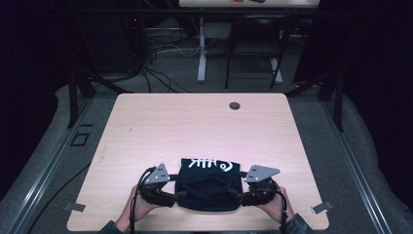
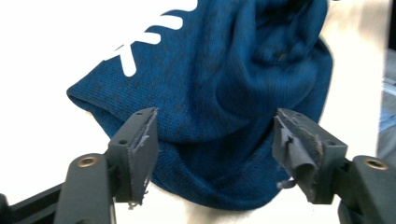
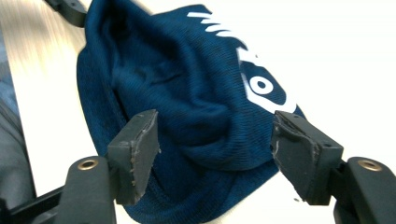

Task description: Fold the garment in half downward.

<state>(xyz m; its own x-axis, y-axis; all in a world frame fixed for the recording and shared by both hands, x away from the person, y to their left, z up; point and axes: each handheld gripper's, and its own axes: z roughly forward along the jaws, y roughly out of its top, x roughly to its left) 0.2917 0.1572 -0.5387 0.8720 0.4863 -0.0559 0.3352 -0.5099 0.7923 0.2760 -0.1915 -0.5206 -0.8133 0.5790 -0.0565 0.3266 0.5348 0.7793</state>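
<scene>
Beanie [image 1: 208, 187], dark blue, lay crumpled at the near edge of the table [image 1: 195, 122], between my left gripper [image 1: 176, 195] and right gripper [image 1: 237, 194]. Both pairs of fingers stood parted, straddling its opposite edges without pressing, apparently so the folded cloth could settle flat.

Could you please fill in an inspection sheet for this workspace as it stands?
Surface: light wooden table, with a round grommet hole near its far edge.
Job's things: dark blue knit hat with white print, crumpled at the near edge.
Clutter: nothing seen.
Grippers: left hand-held gripper and right hand-held gripper flank the hat, jaws apart, pads not pressing on the cloth.
Cables: one trails from each gripper; loose cables lie on the floor beyond.
Surroundings: dark room, grey carpet, a white table leg behind.
</scene>
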